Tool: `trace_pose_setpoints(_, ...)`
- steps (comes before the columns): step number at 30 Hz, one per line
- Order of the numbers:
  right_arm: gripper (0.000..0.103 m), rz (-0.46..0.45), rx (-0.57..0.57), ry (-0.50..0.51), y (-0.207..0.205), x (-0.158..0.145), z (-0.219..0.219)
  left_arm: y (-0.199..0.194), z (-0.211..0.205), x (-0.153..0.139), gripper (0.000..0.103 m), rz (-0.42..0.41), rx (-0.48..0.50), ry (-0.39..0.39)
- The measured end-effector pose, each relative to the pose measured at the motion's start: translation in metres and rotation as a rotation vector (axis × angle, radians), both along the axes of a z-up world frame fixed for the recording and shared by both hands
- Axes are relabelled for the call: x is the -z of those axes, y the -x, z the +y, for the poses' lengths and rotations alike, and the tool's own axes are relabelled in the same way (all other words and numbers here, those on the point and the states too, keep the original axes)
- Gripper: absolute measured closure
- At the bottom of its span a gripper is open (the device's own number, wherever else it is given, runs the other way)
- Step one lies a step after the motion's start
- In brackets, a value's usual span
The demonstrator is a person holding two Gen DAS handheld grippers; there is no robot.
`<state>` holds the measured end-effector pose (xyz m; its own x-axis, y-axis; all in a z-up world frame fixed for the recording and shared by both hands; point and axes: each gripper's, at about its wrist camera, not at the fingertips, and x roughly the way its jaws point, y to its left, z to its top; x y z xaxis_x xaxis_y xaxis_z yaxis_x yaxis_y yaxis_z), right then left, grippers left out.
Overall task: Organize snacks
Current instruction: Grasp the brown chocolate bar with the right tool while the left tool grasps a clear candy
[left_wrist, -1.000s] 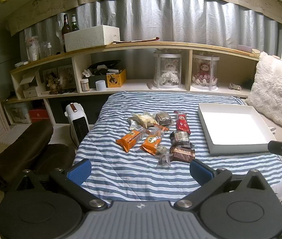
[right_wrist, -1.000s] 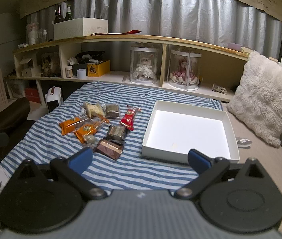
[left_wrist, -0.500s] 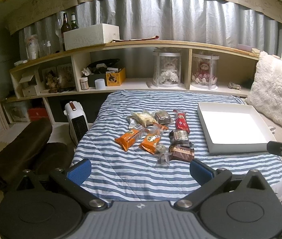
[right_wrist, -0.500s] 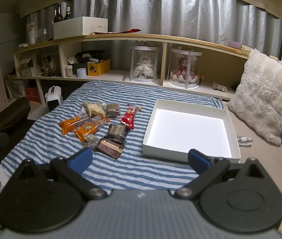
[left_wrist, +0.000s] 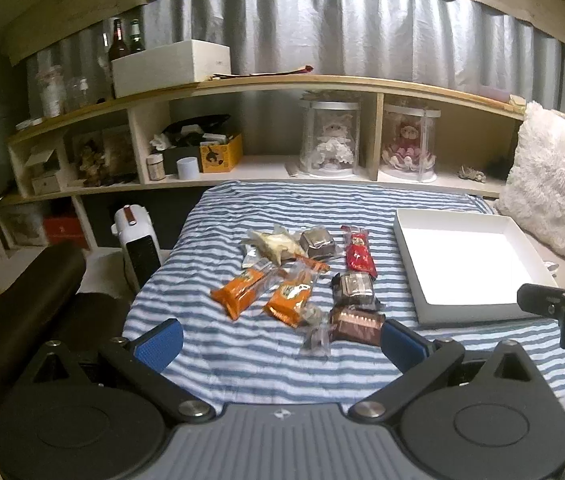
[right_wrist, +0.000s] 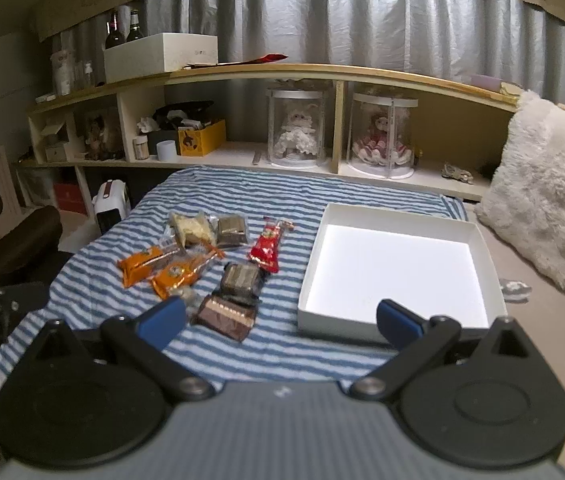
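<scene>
Several wrapped snacks lie in a cluster on the blue-and-white striped cloth (left_wrist: 250, 356): two orange packs (left_wrist: 238, 292) (right_wrist: 184, 272), a red pack (left_wrist: 358, 254) (right_wrist: 266, 246), dark brown packs (left_wrist: 356, 322) (right_wrist: 226, 314) and a pale one (left_wrist: 274, 244). An empty white box (left_wrist: 414, 280) (right_wrist: 310, 276) sits to their right. My left gripper (left_wrist: 280, 344) hovers open just short of the snacks. My right gripper (right_wrist: 280, 318) is open too, low over the cloth between the brown pack and the box's near wall.
A wooden shelf (left_wrist: 322, 80) with two doll cases, bottles and boxes runs along the back. A fluffy white pillow (left_wrist: 554, 184) leans at the right. A small white heater (left_wrist: 138, 248) and dark rolled cushions (left_wrist: 22, 304) stand left of the cloth.
Both grippers have moved forward and a little lower toward the snacks and the box. Neither has closed; the snacks lie where they were.
</scene>
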<state>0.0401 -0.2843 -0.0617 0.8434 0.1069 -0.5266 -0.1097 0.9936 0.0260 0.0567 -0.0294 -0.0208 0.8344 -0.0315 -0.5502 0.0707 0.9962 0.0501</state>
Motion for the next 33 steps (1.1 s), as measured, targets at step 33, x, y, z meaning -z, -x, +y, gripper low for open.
trace_pose_setpoints(33,0.000,0.503,0.158,-0.354,-0.222,0.129,0.034,-0.210,-0.026,0.151,0.000,0.403,0.328,-0.236)
